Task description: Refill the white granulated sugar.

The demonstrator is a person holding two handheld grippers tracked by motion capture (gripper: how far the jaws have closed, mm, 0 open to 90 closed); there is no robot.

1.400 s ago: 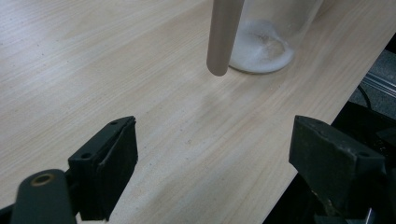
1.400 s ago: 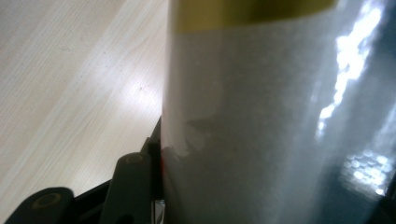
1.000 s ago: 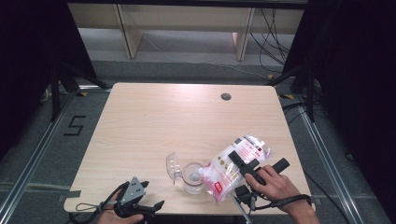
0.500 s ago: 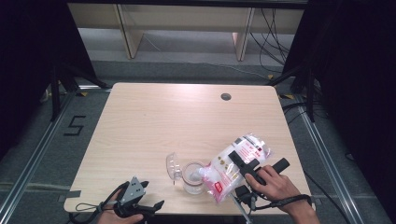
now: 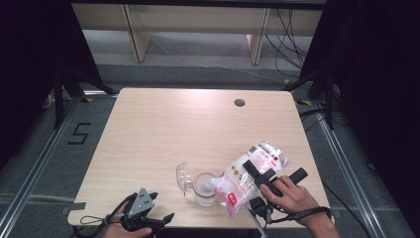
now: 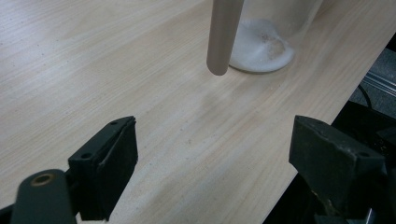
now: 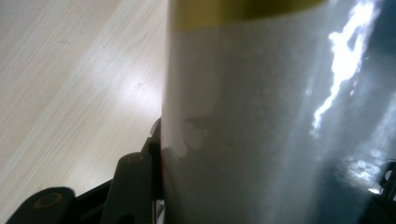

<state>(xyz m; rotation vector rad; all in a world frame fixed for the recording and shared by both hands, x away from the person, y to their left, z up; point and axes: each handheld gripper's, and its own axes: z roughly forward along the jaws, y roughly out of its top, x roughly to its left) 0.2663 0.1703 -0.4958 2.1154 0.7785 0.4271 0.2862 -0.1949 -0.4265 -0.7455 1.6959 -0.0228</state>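
A clear plastic bag of white powder point(image 5: 238, 188) with a red label lies tilted over the table's front right, its lower end at the rim of a clear cup point(image 5: 204, 189). My right gripper point(image 5: 258, 171) is shut on the bag's middle. In the right gripper view the bag point(image 7: 261, 121) stands between the jaws and hides the right one. White powder point(image 6: 261, 51) lies in the cup's bottom. A clear lid point(image 5: 183, 176) leans beside the cup. My left gripper point(image 5: 159, 218) rests open at the front edge, its jaws wide apart point(image 6: 212, 154) with nothing between them.
The light wooden table point(image 5: 188, 124) has a small dark grommet point(image 5: 239, 102) near its far edge. A beige rod-like part point(image 6: 223, 35) stands in front of the cup in the left gripper view. The table's front edge drops off at the right of that view.
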